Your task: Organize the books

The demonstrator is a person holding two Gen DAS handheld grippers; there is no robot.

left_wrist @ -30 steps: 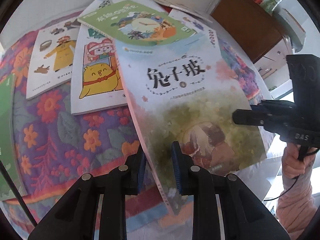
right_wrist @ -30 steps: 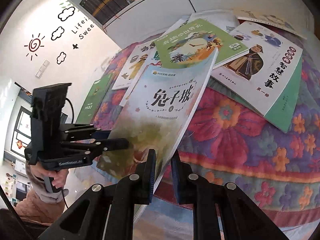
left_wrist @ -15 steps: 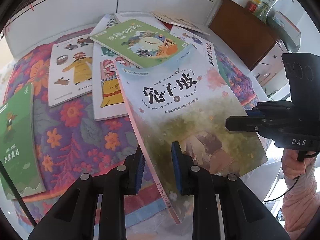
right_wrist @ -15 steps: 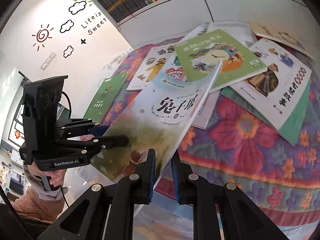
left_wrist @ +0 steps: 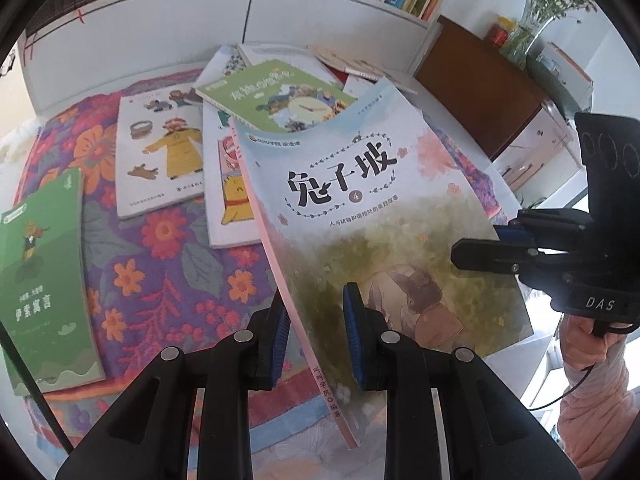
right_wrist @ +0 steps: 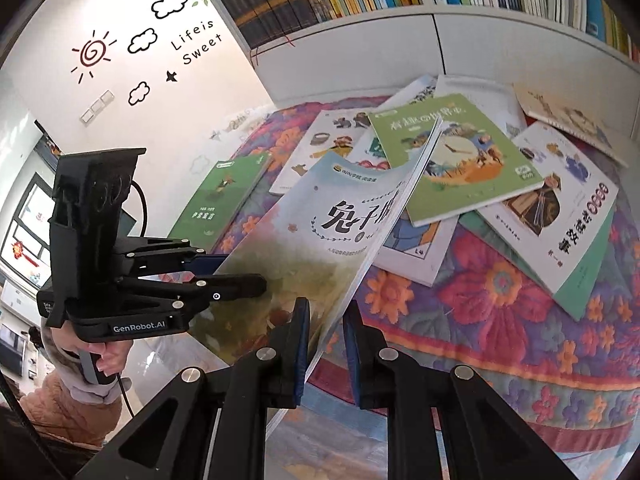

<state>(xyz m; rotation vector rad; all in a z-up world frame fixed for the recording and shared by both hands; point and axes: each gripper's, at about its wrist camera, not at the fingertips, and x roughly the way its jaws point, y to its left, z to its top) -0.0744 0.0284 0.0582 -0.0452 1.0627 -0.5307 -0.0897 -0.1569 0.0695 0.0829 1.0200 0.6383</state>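
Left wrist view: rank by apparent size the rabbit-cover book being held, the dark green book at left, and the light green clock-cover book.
1. Rabbit-cover book, nearest the camera, which inflates it.
2. Dark green book.
3. Clock-cover book, partly hidden and farthest.

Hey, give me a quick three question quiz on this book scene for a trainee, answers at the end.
1. True or false: the rabbit book lies flat on the floral quilt.
2. Whose jaws grip the rabbit book? A: left gripper only. B: right gripper only. C: both.
3. Fill in: the lone book at the quilt's left edge, seen in the left wrist view, has a ____ cover.
Key: 1 false, it is lifted and tilted; 2 C; 3 green.
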